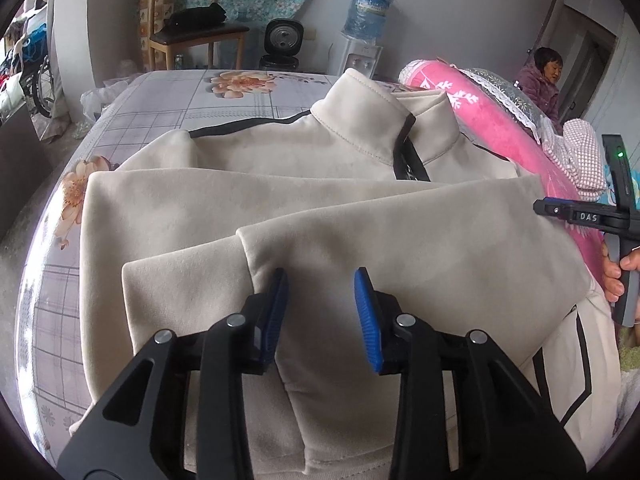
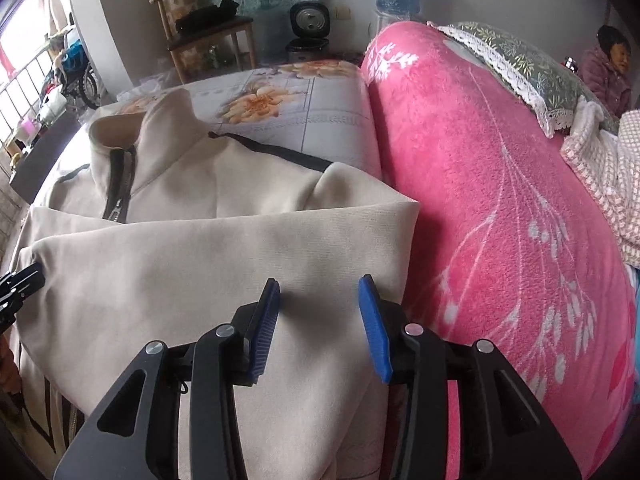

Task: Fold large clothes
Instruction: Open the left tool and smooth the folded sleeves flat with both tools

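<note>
Left wrist view: close above the cream zip-up fleece jacket (image 1: pixel 320 208), angled steeply down and forward toward the wooden chair (image 1: pixel 192 36) at the far wall. Right wrist view: equally close and steep, further right, beside the pink fleece blanket (image 2: pixel 500 200). Shared: jacket (image 2: pixel 192 248), chair (image 2: pixel 208 28), blanket (image 1: pixel 492 120).

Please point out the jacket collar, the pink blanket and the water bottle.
jacket collar (image 1: pixel 360 100), left wrist view, on its standing cream front.
pink blanket (image 2: pixel 480 184), right wrist view, on its fleecy top.
water bottle (image 1: pixel 370 10), left wrist view, on its blue body.
</note>
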`<state>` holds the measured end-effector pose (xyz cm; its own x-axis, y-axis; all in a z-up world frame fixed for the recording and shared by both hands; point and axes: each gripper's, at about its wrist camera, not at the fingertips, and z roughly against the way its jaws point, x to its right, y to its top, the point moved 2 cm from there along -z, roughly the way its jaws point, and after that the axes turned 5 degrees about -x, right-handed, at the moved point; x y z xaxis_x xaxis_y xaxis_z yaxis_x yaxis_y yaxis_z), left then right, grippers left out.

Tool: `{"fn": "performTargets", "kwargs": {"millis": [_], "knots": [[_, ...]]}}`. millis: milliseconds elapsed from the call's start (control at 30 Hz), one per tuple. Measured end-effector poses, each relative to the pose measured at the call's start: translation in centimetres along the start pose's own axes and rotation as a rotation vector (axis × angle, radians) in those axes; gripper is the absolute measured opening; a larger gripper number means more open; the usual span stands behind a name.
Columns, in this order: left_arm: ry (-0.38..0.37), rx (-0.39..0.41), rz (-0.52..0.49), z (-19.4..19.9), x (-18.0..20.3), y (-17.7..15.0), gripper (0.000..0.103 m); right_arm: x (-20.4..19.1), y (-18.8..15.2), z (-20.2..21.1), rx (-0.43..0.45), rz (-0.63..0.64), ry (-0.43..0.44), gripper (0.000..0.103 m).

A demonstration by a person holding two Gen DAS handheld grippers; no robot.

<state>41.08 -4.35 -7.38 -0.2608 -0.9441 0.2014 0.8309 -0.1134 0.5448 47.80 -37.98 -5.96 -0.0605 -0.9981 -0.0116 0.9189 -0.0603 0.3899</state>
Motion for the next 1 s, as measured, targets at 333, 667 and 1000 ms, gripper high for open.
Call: {"fn": "performTargets", "kwargs": {"millis": [333, 667, 1000], "knots": [[0.001, 0.021, -0.009, 0.8, 0.8, -0.1, 0.044, -4.7, -0.5, 3.6, 0.067, 0.117, 0.044, 0.062], [0.076, -0.014, -0.08, 0.0, 2.5, -1.0, 0.056, -7.5, -1.6, 0.6, -0.024, 0.166, 0.057, 0.078], [0.083, 0.006, -0.156, 2.5, 4.5, -1.8, 0.067, -8.8, -6.1, 4.0, -0.025, 0.221, 0.077, 0.078]]}}
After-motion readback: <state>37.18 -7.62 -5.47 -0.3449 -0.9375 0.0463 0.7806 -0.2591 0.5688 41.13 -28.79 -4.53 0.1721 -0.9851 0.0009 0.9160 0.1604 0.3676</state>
